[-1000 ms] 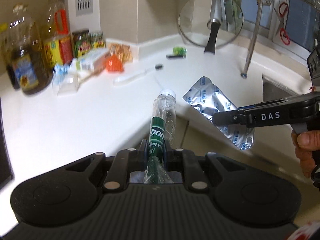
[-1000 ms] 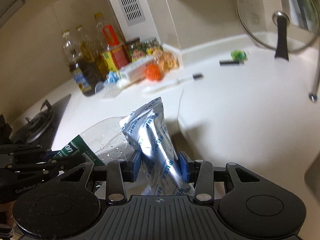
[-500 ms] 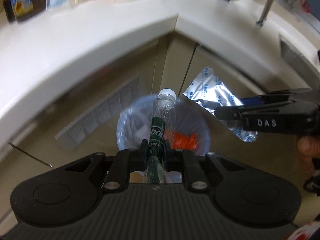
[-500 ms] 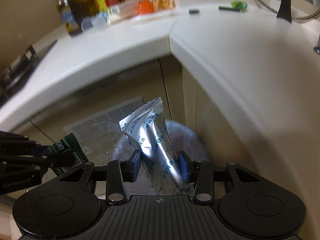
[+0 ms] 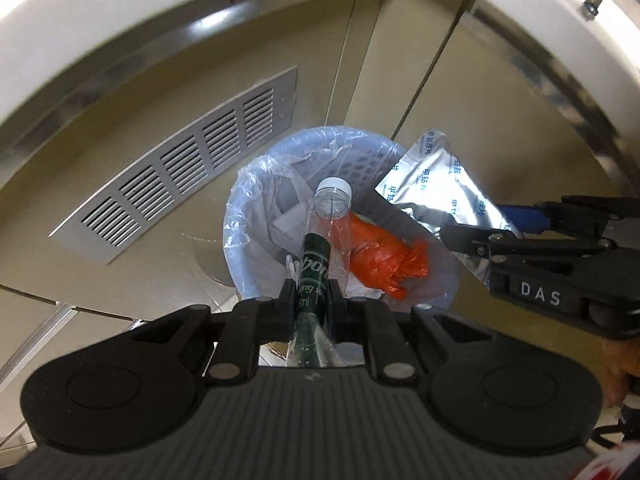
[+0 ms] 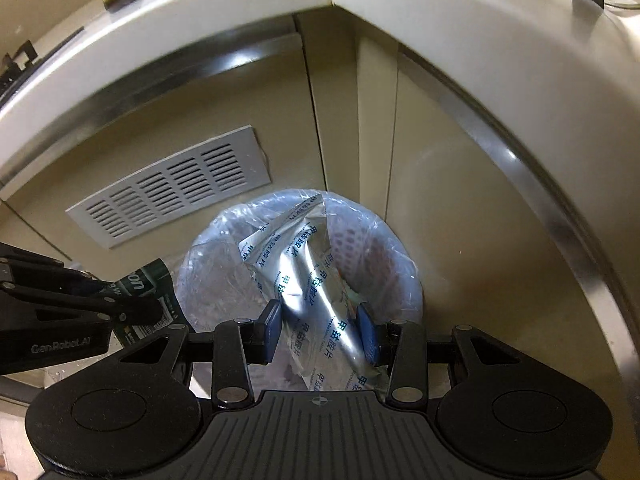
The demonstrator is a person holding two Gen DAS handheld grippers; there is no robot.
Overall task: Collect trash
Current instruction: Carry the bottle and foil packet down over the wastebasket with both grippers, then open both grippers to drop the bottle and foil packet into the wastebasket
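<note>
My left hand-held gripper [image 5: 311,300] clamps a clear bottle [image 5: 326,220] at frame centre, cap pointing over the lined bin [image 5: 240,216]. My right hand-held gripper [image 6: 322,334] pinches a foil pouch [image 6: 308,272] above the same bin, where an orange bag [image 5: 384,256] lies.

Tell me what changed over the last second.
Both claws swung down from countertop level to above the lined trash bin. Unchanged: the left claw stays clamped on the plastic bottle, the right claw on the foil pouch; nothing released.
</note>
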